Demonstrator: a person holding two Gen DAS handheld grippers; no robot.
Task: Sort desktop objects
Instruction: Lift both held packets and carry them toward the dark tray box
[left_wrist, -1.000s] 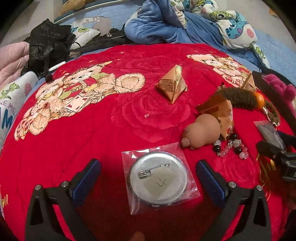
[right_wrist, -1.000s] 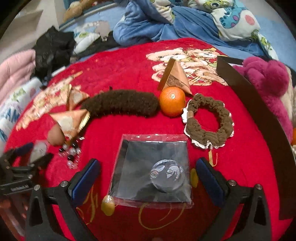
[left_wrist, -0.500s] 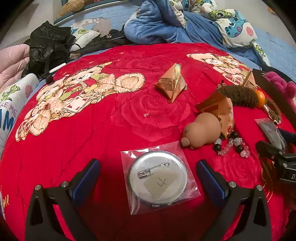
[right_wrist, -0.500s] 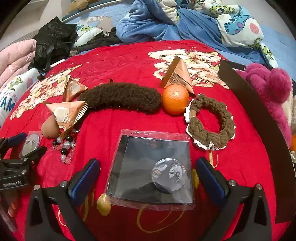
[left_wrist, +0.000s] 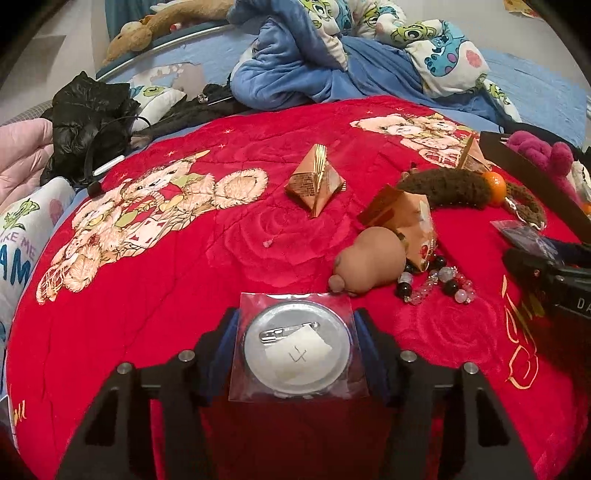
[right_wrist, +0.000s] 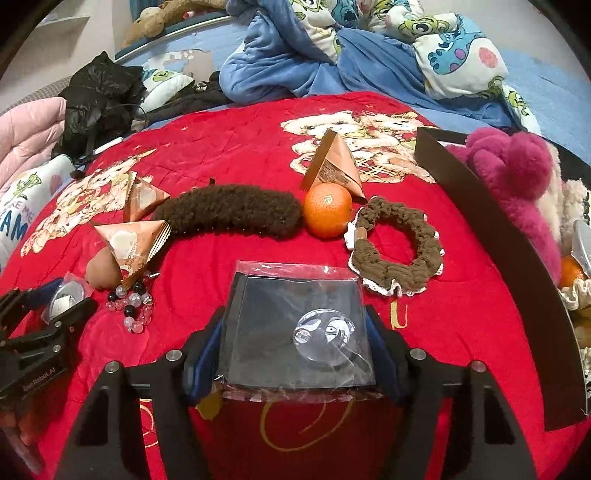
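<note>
A round silver pin badge in a clear bag (left_wrist: 297, 347) lies on the red blanket (left_wrist: 166, 277). My left gripper (left_wrist: 295, 318) is closing on it, with its blue pads against the bag's two side edges. A clear packet with a black card and a small round badge (right_wrist: 280, 332) sits between the closing jaws of my right gripper (right_wrist: 294, 320), whose pads touch both sides of the packet. The right wrist view shows the left gripper (right_wrist: 55, 306) low at the left. At the right edge of the left wrist view is the right gripper (left_wrist: 546, 266).
Pyramid snack packets (left_wrist: 316, 181) (right_wrist: 332, 166), a tan gourd toy (left_wrist: 369, 266) and a bead bracelet (left_wrist: 436, 284) lie ahead. A brown fuzzy clip (right_wrist: 229, 210), an orange (right_wrist: 327, 208) and a brown scrunchie (right_wrist: 399, 251) are nearby. A dark box (right_wrist: 498, 236) holds a pink plush (right_wrist: 513, 173).
Both grippers' jaws stood wide apart around their packets before; now both have come in against the packets' sides. Neither hand has shifted noticeably.
</note>
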